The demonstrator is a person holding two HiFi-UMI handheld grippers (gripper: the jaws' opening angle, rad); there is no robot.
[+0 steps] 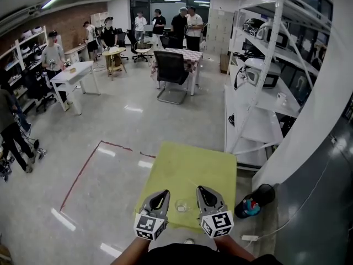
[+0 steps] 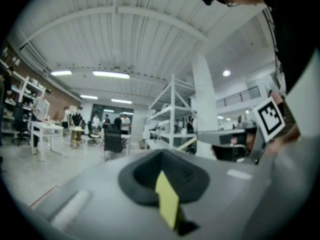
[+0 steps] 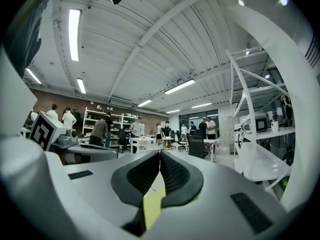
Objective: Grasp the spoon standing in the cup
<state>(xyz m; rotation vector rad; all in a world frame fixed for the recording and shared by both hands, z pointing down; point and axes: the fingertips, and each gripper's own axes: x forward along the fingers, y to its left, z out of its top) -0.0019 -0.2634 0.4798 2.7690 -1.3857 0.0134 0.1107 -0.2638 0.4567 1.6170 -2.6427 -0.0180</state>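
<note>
Clear round cup on the flat yellow-green table, between left gripper and right gripper, both clenched empty.

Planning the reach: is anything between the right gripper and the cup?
Nothing visible. The cup stands on the yellow table just left of the right gripper; the spoon is too small to make out.

Your right gripper: jaws closed tip to tip, nothing between them. Your left gripper shows at left, white shelving at right.
</note>
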